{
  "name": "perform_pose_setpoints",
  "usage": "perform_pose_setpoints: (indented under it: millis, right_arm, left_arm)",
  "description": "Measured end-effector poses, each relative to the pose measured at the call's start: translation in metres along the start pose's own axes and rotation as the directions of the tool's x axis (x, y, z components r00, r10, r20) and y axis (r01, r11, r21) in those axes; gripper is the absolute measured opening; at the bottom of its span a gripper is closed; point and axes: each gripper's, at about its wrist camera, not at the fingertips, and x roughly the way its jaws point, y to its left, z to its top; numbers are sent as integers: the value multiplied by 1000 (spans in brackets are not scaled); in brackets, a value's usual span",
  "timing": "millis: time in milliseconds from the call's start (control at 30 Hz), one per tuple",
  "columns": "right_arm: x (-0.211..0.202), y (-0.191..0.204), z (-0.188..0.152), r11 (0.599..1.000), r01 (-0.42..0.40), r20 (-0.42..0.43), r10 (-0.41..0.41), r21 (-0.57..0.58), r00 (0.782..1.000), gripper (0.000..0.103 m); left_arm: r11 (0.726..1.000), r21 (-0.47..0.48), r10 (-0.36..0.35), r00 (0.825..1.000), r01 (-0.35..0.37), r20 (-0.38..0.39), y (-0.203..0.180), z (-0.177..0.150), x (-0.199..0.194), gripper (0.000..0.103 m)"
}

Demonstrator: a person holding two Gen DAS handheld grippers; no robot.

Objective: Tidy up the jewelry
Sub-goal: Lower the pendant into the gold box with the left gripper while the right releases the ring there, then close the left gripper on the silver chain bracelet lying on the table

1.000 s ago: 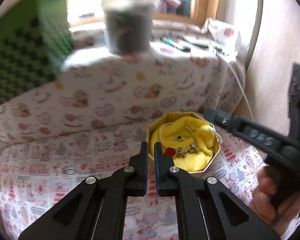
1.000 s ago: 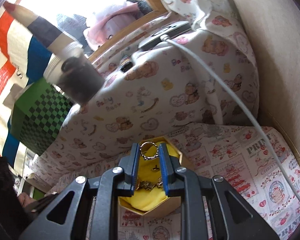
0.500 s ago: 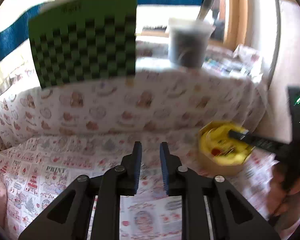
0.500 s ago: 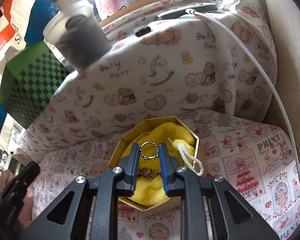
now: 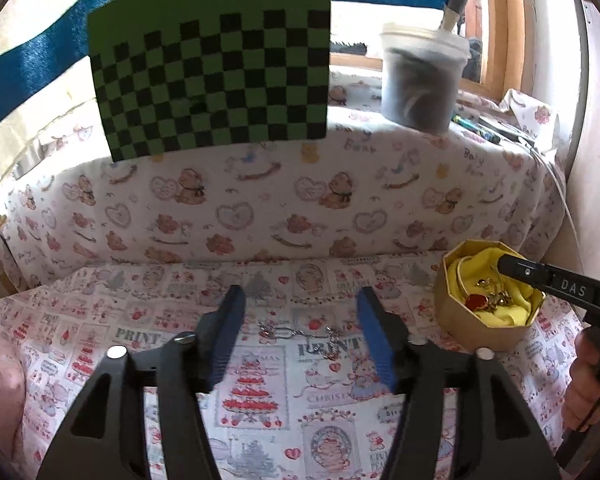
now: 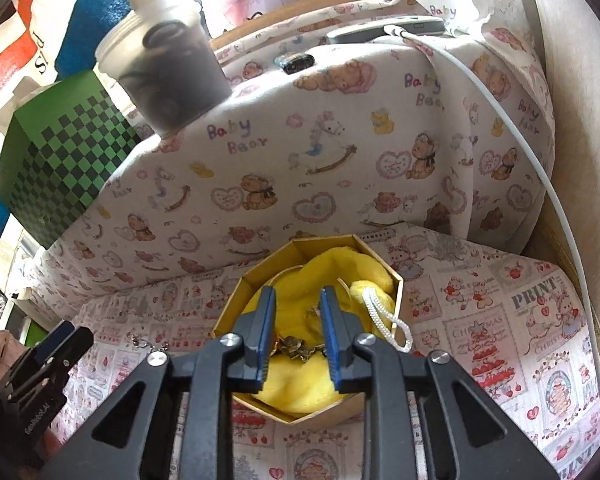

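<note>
On the printed cloth: chain bracelet (image 5: 300, 334) lies loose | left claw (image 5: 300, 316) opening above it, holding nothing | right claw (image 6: 296, 324) opening over yellow-lined box (image 6: 398, 280), gripping nothing.

Bright daylight comes through a wood-framed window (image 5: 496, 28) at the back. A teddy-bear print cloth (image 5: 284, 200) covers the raised ledge, and a pale wall (image 6: 580, 100) stands at the right.

"Baby Bear" on cloth (image 6: 340, 152), "DAS" on right tool (image 5: 556, 284)
</note>
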Motion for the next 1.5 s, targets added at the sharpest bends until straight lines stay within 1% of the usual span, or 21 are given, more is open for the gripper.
perform_pose_setpoints:
  millis: [67, 133, 167, 233, 367, 500, 600, 633, 700, 733, 767, 833, 900, 967, 1033, 1100, 1133, 1267, 1367, 1400, 1500]
  right_arm:
    - [-2, 1, 0, 1000, -3, 5, 3, -3, 1000, 27]
    - [-4, 2, 1, 1000, -11, 10, 11, -9, 1000, 30]
    - [-5, 3, 1, 1000, -12, 18, 12, -12, 1000, 33]
    - [-9, 7, 0, 1000, -14, 34, 15, -25, 999, 35]
    - [-13, 16, -2, 998, -1, 65, 4, -58, 998, 47]
    - [-10, 25, -5, 994, 22, 72, -14, -110, 997, 52]
    - [-7, 27, -7, 991, 39, 74, -30, -126, 997, 56]
    - [-7, 27, -7, 991, 43, 78, -34, -125, 996, 61]
    - [-7, 27, -7, 991, 59, 93, -48, -123, 995, 68]
    - [-8, 26, -7, 991, 62, 97, -51, -120, 994, 75]
    - [-9, 25, -7, 991, 67, 105, -55, -114, 993, 85]
    - [-11, 22, -6, 993, 79, 132, -67, -90, 989, 95]
    - [-12, 19, -4, 994, 87, 140, -76, -71, 987, 95]
    - [-13, 16, -3, 994, 87, 141, -78, -59, 987, 96]
    - [-13, 15, -3, 994, 92, 144, -84, -51, 986, 97]
    - [-14, 16, -3, 993, 100, 146, -90, -61, 985, 97]
    - [-14, 17, -3, 992, 104, 149, -93, -67, 984, 97]
    - [-18, 22, -6, 987, 129, 169, -112, -97, 979, 97]
    - [-19, 23, -6, 986, 126, 165, -107, -107, 980, 97]
    - [-18, 24, -6, 987, 120, 156, -102, -110, 982, 97]
    - [-16, 24, -6, 986, 118, 147, -100, -117, 984, 97]
  left_arm:
    - [1000, 1, 14, 1000, -14, 13, 1, 1, -3, 70]
    - [1000, -9, 27, 999, -27, 25, 3, 1, -5, 83]
    - [999, -14, 30, 999, -30, 32, 4, 2, -6, 83]
    - [999, -16, 35, 998, -34, 43, 6, 3, -8, 83]
    - [999, -25, 46, 998, -45, 50, 10, 4, -7, 84]
    - [998, -37, 55, 998, -54, 34, 16, 4, -2, 84]
    - [998, -24, 62, 998, -62, 19, 16, 2, 5, 84]
    - [998, -20, 63, 998, -63, 10, 16, 2, 8, 84]
    - [999, -24, 38, 999, -39, -22, 18, 0, 17, 84]
    - [999, -38, 7, 999, -9, -42, 20, -1, 21, 84]
    - [998, -54, -26, 998, 22, -59, 22, -2, 25, 84]
    - [993, -81, -96, 991, 88, -91, 24, -3, 32, 84]
    - [989, -88, -126, 986, 117, -106, 23, -4, 37, 84]
    - [990, -69, -133, 983, 125, -124, 20, -5, 43, 84]
    - [993, -44, -113, 982, 107, -148, 17, -7, 51, 84]
    - [998, -23, -58, 985, 55, -163, 16, -9, 58, 84]
    - [999, -15, -45, 984, 44, -170, 17, -10, 61, 83]
    - [996, -41, -83, 976, 76, -204, 21, -10, 71, 83]
    - [996, -23, -89, 971, 86, -222, 17, -10, 77, 82]
    - [997, -16, -81, 971, 80, -225, 16, -9, 79, 78]
    - [997, -2, -75, 969, 76, -234, 12, -8, 86, 56]
